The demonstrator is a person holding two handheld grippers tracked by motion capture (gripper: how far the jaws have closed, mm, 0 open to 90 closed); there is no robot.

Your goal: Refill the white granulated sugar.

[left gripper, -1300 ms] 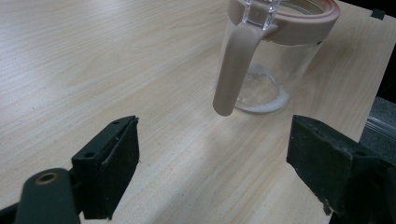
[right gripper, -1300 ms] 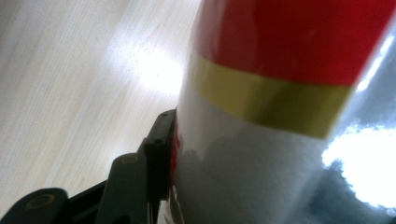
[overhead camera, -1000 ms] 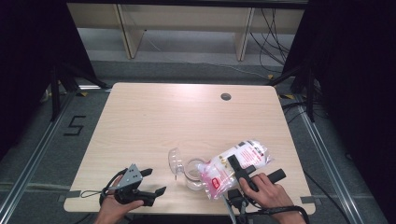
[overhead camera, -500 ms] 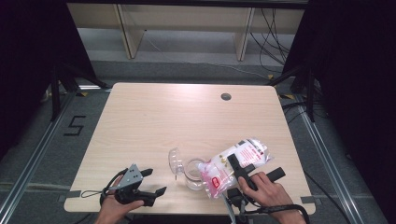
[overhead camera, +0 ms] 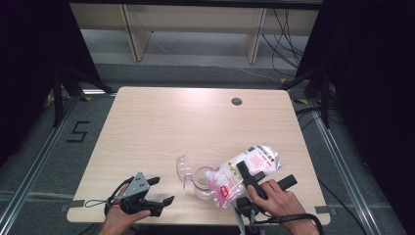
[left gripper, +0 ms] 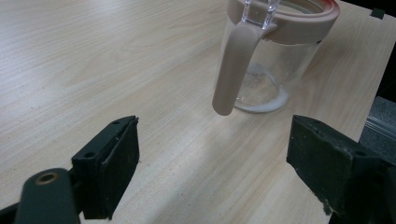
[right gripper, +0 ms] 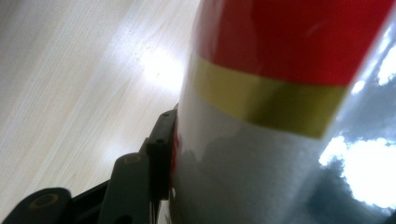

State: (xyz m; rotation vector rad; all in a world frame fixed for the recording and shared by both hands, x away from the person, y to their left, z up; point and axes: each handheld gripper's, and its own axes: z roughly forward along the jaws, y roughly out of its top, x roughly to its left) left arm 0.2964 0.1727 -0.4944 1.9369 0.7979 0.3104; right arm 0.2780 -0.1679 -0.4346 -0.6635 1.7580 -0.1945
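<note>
Now holding a white plastic bag (overhead camera: pixel 244 169) with red print tilted over the glass jar (overhead camera: pixel 202 181), right gripper (overhead camera: pixel 266 177) pinching the bag between its jaws, one jaw pressed flat against the glossy film. Near the front table (overhead camera: pixel 161 122) edge, left gripper (overhead camera: pixel 159 191) spread wide, gripping nothing, pointing toward the jar's beige handle (left gripper: pixel 233 65). Beside the jar, its clear lid (overhead camera: pixel 183 169) hinged open.

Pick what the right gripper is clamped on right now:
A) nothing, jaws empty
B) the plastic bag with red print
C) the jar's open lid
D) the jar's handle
B: in the high view the right gripper is closed across the plastic bag, tilted toward the glass jar; the right gripper view shows a jaw pressed against it.
</note>
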